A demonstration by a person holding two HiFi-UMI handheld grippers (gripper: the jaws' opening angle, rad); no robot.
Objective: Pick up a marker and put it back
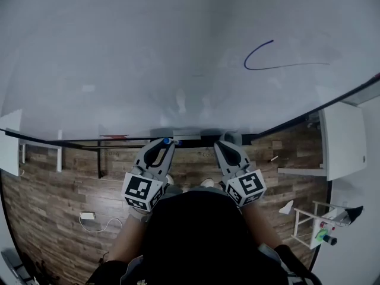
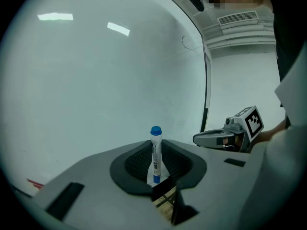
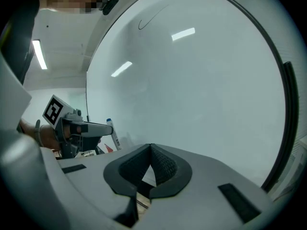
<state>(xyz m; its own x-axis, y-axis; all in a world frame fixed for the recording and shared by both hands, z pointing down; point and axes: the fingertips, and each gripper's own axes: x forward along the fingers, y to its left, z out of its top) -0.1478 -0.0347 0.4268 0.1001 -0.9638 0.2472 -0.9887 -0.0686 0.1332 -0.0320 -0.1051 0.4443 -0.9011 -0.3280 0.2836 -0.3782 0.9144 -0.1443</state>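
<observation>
A white marker with a blue cap point(image 2: 155, 152) stands upright between the jaws of my left gripper point(image 2: 156, 175), which is shut on its barrel. In the head view the left gripper point(image 1: 165, 142) holds the marker's blue cap point(image 1: 167, 141) just below the whiteboard point(image 1: 148, 58). My right gripper point(image 1: 229, 139) is beside it, close to the board's lower edge. Its jaws point(image 3: 151, 151) are shut with nothing between them. From the right gripper view, the left gripper point(image 3: 109, 128) and its marker point(image 3: 114, 135) show at the left. A curved blue line point(image 1: 267, 61) is drawn on the board.
A red marker point(image 1: 113, 136) and a grey piece point(image 1: 187, 137) lie along the board's bottom ledge. Wooden floor point(image 1: 65, 195) lies below, with a white charger and cable point(image 1: 89, 217). A white cabinet point(image 1: 343, 140) and a small rack point(image 1: 320, 224) stand at the right.
</observation>
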